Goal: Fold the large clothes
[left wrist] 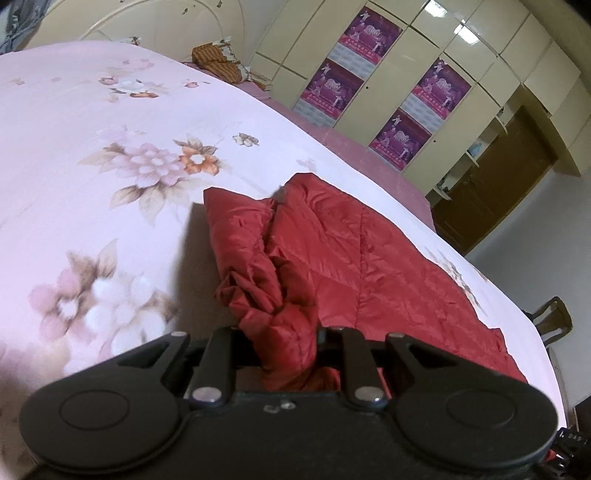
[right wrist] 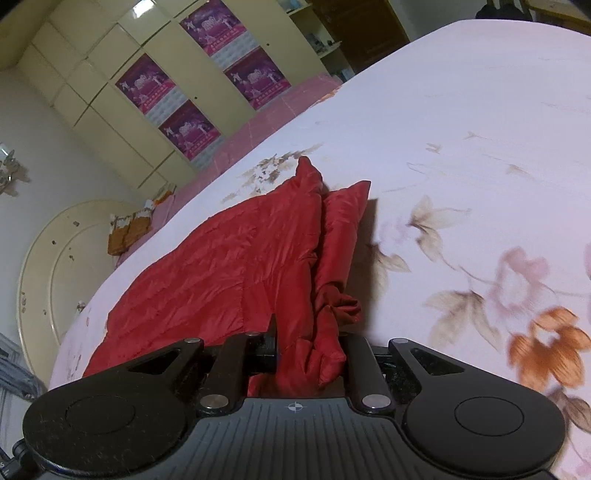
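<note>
A red quilted jacket (left wrist: 351, 258) lies spread on the pink floral bedsheet (left wrist: 92, 147). In the left wrist view my left gripper (left wrist: 284, 343) is shut on a bunched fold of the jacket, lifted a little off the bed. In the right wrist view the same red jacket (right wrist: 221, 266) lies on the bedsheet (right wrist: 480, 147), and my right gripper (right wrist: 310, 354) is shut on another bunched edge of it. The fingertips of both grippers are hidden by the fabric.
A cream wardrobe (left wrist: 424, 55) with purple posters (left wrist: 369, 33) stands past the bed's far side. A brown door (left wrist: 498, 184) is beyond it. Striped pillows (left wrist: 218, 62) lie by the cream headboard (right wrist: 48, 266). A chair (left wrist: 554, 321) stands at the bed's edge.
</note>
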{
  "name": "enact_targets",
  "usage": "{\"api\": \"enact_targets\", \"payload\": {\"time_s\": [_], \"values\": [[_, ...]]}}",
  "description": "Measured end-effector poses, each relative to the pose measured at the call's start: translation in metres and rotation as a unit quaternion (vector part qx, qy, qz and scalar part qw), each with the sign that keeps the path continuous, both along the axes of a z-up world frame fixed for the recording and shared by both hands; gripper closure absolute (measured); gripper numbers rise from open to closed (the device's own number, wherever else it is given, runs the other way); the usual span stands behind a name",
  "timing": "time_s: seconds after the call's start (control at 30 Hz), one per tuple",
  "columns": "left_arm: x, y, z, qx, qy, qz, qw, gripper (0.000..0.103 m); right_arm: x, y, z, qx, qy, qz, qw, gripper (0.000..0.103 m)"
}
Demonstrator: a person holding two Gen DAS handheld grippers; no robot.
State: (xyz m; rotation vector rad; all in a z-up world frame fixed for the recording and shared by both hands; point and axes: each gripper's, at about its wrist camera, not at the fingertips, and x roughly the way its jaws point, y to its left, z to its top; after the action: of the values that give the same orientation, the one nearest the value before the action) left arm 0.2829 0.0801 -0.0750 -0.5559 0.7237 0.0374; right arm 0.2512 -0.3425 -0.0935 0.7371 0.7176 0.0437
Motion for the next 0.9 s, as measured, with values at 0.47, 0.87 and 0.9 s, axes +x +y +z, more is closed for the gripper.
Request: {"api": "enact_targets", "payload": {"time_s": [0.47, 0.87, 0.9], "values": [[-0.094, -0.002, -0.009, -0.018, -0.014, 0.010, 0.9997, 0.085, -0.079, -0.010, -0.006, -0.008, 0.000, 0.011, 1.000, 0.090], [-0.119, -0.001, -0.036, -0.017, -0.020, 0.022, 0.9994, 0.066, -0.093, -0.011, -0.037, -0.002, 0.020, 0.013, 1.000, 0.087], [-0.120, 0.001, -0.037, -0.020, -0.021, 0.022, 0.9993, 0.063, -0.094, -0.012, -0.038, -0.001, 0.016, 0.013, 1.000, 0.087]]}}
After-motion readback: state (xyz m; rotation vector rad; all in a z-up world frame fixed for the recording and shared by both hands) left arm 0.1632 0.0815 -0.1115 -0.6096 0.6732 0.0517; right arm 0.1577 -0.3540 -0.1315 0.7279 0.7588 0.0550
